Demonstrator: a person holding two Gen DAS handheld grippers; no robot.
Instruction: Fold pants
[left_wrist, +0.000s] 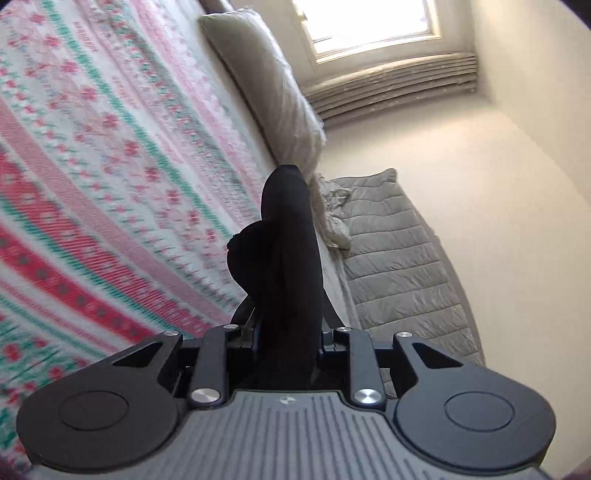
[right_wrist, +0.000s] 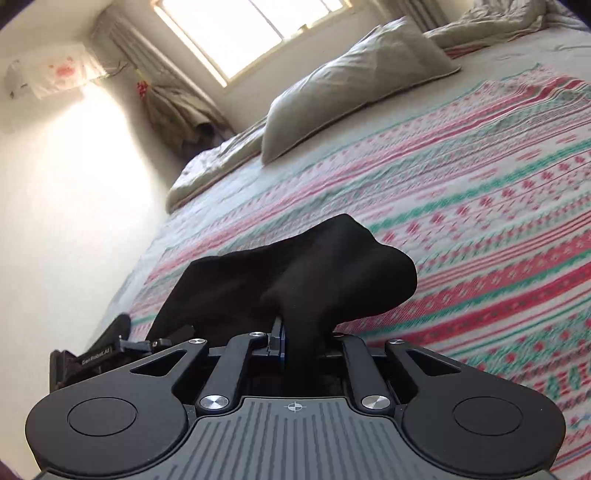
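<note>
The pants (left_wrist: 291, 240) are black and bunched. In the left wrist view a thick fold of them stands up between the jaws of my left gripper (left_wrist: 288, 317), which is shut on the fabric; its fingertips are hidden under the cloth. In the right wrist view another bunch of the pants (right_wrist: 314, 266) bulges out of my right gripper (right_wrist: 303, 332), also shut on the cloth. Both bunches are held above the striped pink, red and green bedspread (right_wrist: 480, 221). The left gripper's body (right_wrist: 92, 358) shows at the lower left of the right wrist view, close beside the right one.
A pale pillow (right_wrist: 354, 81) lies at the head of the bed, with rumpled bedding beyond it. A grey quilted blanket (left_wrist: 399, 266) hangs along the bed's side by the white wall. A bright window (left_wrist: 365, 22) sits above a radiator (left_wrist: 395, 85).
</note>
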